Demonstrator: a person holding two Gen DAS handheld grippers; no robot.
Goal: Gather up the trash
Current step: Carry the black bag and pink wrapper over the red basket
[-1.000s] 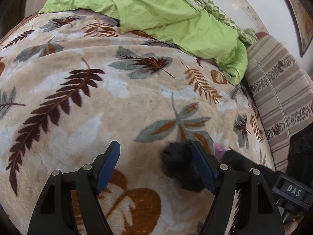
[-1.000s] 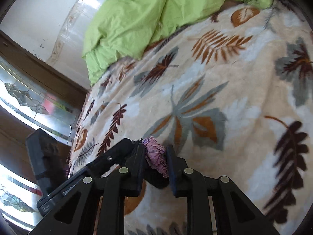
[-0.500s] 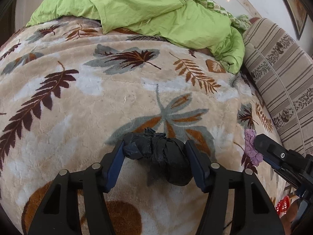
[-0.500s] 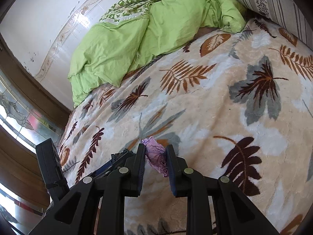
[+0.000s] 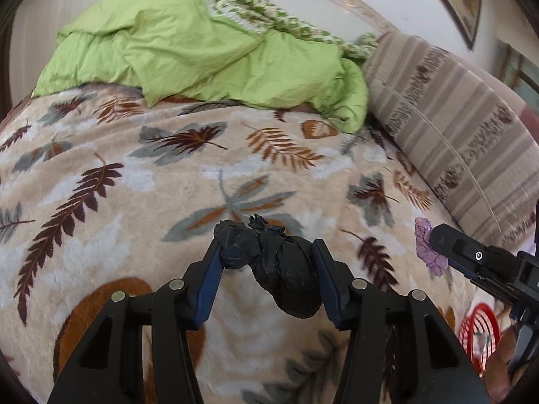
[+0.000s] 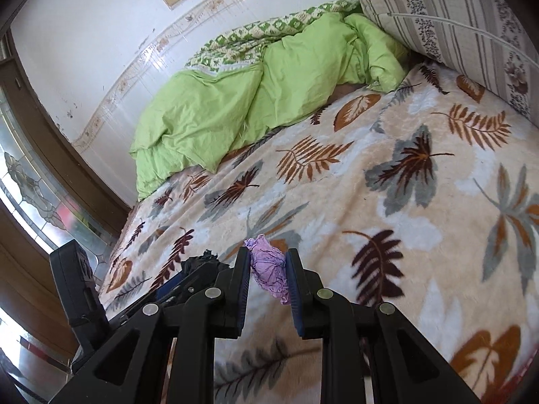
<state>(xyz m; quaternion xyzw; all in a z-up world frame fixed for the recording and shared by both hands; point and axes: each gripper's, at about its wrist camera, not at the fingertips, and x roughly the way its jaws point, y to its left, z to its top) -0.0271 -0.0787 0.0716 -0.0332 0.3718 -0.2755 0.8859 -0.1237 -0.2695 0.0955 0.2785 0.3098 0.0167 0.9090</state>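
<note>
1. The left gripper (image 5: 267,262) has its jaws closing on a knotted black bag (image 5: 279,269), lifted above the bed (image 5: 134,202) near its front edge.
2. The right gripper (image 6: 268,269) pinches a crumpled purple wad (image 6: 269,269) (thin, soft paper).
3. Risk: the slick bag may slide out, since only its sides are squeezed.

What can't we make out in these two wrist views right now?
- Red basket, left wrist view: cut off by the frame edge and the right gripper; contents unreadable.
- Black bag, right wrist view: mostly hidden behind the left gripper.
- Purple wad: material unclear, crumpled.
</note>
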